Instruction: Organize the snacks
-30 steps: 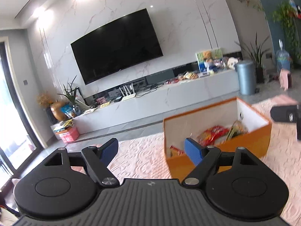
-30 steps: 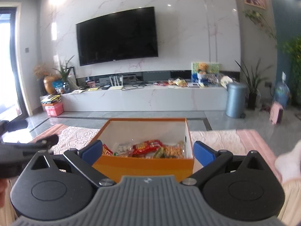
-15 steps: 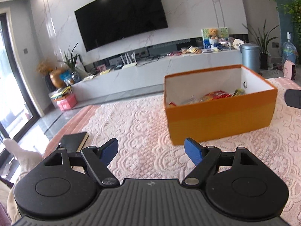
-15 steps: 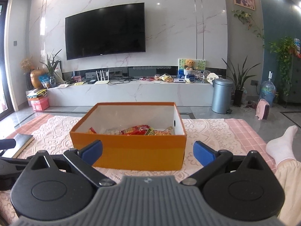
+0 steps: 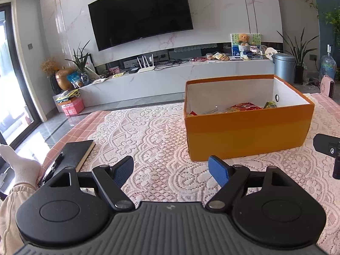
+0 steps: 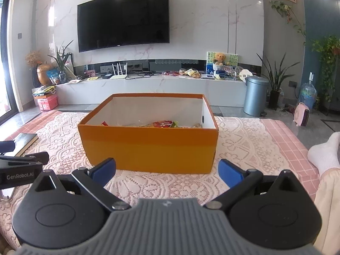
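The left gripper (image 5: pixel 171 173) hangs with its blue pads spread wide and empty; the orange box (image 5: pixel 246 137) sits ahead to its right on the lace tablecloth (image 5: pixel 148 140), snack packets (image 5: pixel 243 107) inside. The right gripper (image 6: pixel 167 170) is likewise splayed and empty, the box directly ahead.
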A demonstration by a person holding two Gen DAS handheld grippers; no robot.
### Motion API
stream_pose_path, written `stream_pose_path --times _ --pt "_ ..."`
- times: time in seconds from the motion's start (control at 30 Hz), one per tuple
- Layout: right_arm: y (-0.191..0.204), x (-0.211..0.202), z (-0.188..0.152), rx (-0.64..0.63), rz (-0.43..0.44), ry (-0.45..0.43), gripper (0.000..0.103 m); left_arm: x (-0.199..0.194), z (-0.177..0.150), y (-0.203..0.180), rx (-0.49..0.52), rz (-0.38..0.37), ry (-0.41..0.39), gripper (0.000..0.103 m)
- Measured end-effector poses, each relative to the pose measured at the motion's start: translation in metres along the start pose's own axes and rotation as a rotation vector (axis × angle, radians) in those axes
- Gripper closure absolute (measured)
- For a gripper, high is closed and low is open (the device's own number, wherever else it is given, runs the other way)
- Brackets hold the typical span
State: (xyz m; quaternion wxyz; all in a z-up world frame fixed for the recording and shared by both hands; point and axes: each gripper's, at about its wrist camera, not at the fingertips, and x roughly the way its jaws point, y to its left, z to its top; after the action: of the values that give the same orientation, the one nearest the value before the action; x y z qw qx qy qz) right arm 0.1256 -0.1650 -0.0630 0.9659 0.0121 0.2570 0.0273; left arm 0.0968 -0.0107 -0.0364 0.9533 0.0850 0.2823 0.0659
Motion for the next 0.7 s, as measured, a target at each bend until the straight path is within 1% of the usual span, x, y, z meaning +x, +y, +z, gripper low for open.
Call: stream_pose_path --times 0.2,0.37,0.7 --pt "-0.006 -0.003 0.005 0.044 0.002 0.005 0.004 -0.006 0.003 -0.002 0.004 -0.014 0.005 0.009" --pt "-0.006 -0.006 0.007 0.038 -0.005 0.004 0.004 -0.007 0.004 0.000 -0.011 -0.019 0.021 0.009" --pt "-0.005 -0.014 0.008 0.024 -0.013 -0.016 0.004 -0.011 0.005 -0.001 -0.009 -0.019 0.018 0.009"
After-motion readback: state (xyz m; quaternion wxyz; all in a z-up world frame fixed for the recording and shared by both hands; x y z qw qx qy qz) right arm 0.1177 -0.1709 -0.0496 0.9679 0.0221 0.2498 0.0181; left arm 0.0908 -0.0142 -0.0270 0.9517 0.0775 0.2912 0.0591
